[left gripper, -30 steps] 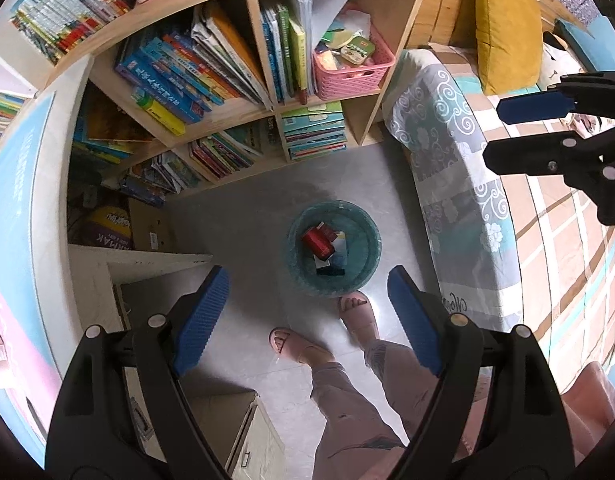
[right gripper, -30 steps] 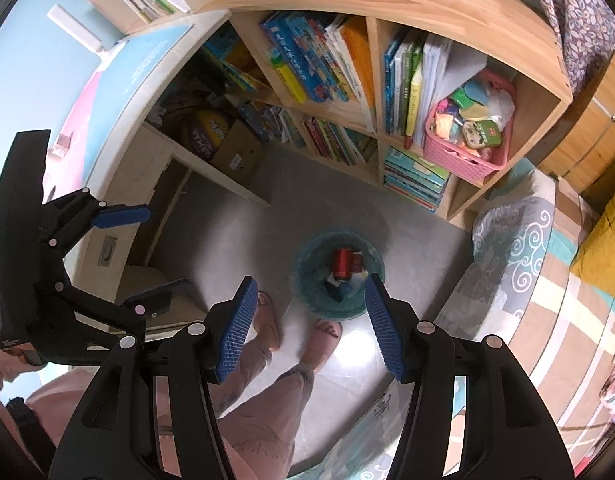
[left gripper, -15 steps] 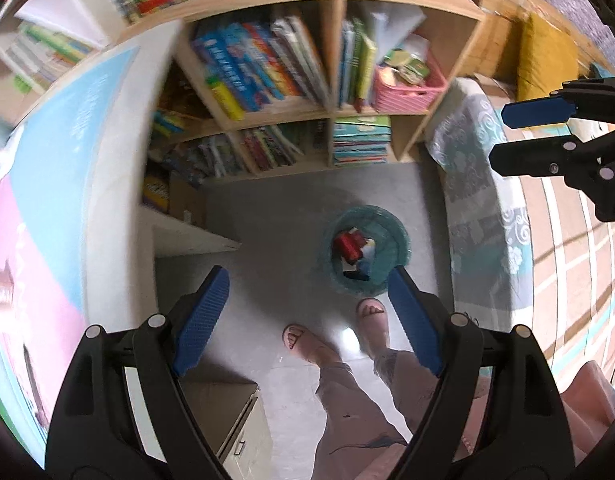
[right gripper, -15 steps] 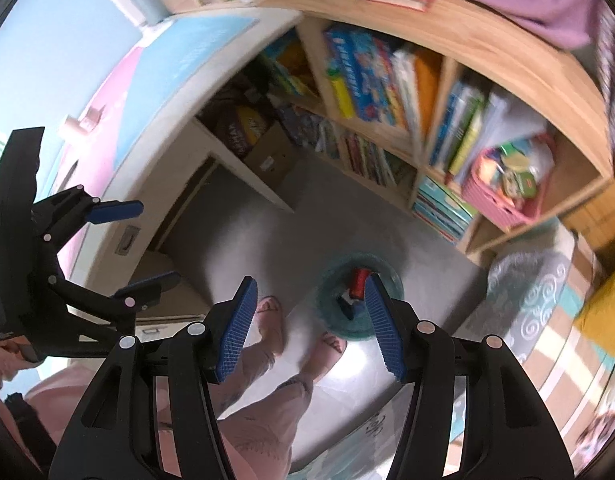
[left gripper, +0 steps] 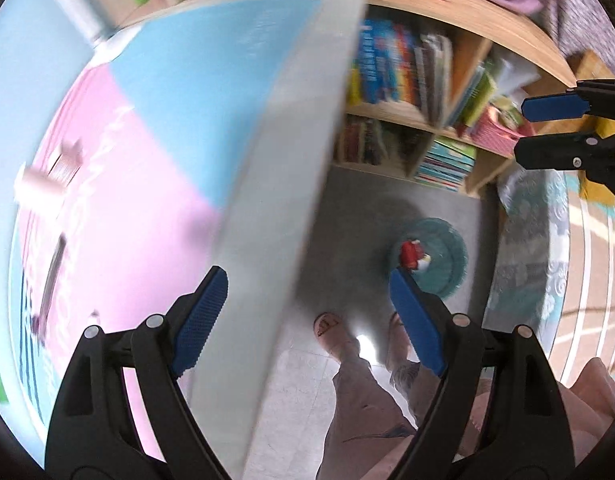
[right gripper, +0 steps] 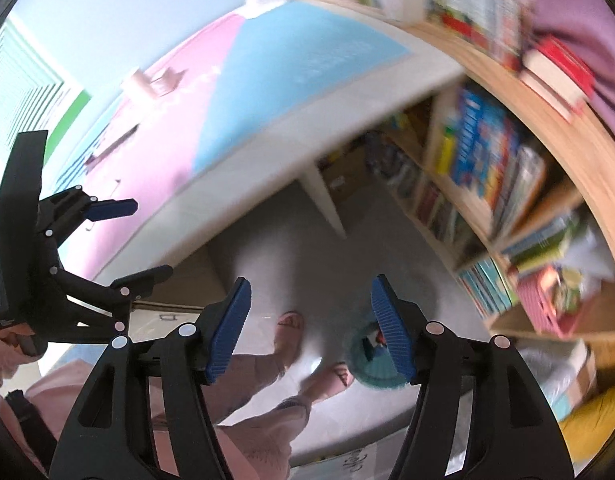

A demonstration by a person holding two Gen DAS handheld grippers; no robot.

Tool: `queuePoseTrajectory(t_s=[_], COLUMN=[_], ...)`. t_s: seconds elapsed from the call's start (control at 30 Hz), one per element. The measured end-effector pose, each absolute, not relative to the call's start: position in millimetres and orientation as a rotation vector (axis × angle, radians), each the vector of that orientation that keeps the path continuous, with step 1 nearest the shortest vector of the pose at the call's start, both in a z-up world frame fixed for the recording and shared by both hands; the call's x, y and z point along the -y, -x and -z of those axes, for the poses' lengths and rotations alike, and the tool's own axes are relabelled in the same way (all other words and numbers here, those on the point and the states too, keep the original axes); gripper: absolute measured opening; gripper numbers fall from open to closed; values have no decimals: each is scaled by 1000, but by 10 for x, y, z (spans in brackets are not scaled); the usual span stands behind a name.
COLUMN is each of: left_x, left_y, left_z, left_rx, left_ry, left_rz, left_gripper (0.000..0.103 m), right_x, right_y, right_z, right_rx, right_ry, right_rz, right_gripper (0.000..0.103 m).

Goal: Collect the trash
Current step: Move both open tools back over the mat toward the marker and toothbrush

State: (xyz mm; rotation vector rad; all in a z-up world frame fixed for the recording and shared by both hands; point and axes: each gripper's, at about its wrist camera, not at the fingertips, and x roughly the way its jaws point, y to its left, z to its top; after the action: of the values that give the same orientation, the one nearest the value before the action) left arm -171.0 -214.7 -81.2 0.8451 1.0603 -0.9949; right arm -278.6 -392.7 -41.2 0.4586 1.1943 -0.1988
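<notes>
A teal trash basket (left gripper: 447, 256) stands on the grey floor with a red item (left gripper: 409, 252) and other scraps in it; it also shows in the right wrist view (right gripper: 373, 368), partly behind a finger. My left gripper (left gripper: 307, 312) is open and empty, high above the desk edge. My right gripper (right gripper: 309, 316) is open and empty, high above the floor. A blurred pale roll-like object (left gripper: 41, 194) lies on the pink and blue desk mat (left gripper: 147, 140); it also shows in the right wrist view (right gripper: 141, 88).
A white desk (left gripper: 275, 208) with a flat dark object (left gripper: 53, 272) on its mat. A wooden bookshelf (left gripper: 427, 92) full of books and a pink basket (right gripper: 543, 300) stand behind. A bed (left gripper: 587, 280) is at right. The person's feet (left gripper: 331, 332) are near the trash basket.
Both views have swung left and up from the trash basket toward the desk top. The basket has slid to the right and lower in view. Both grippers stay open.
</notes>
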Motion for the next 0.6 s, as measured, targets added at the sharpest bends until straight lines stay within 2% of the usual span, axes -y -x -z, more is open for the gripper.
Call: queuePoseTrajectory(t_s=[0.6], left_x=[809], left_y=[383], left_z=[819], left_rx=[-1163], left_ry=[-631], left_rz=[672], left_gripper=[84], right_x=[2857], right_y=[753], right_z=[402], right_rx=[-1246], right_ry=[-186], right_rz=[-150], right_gripper=[64])
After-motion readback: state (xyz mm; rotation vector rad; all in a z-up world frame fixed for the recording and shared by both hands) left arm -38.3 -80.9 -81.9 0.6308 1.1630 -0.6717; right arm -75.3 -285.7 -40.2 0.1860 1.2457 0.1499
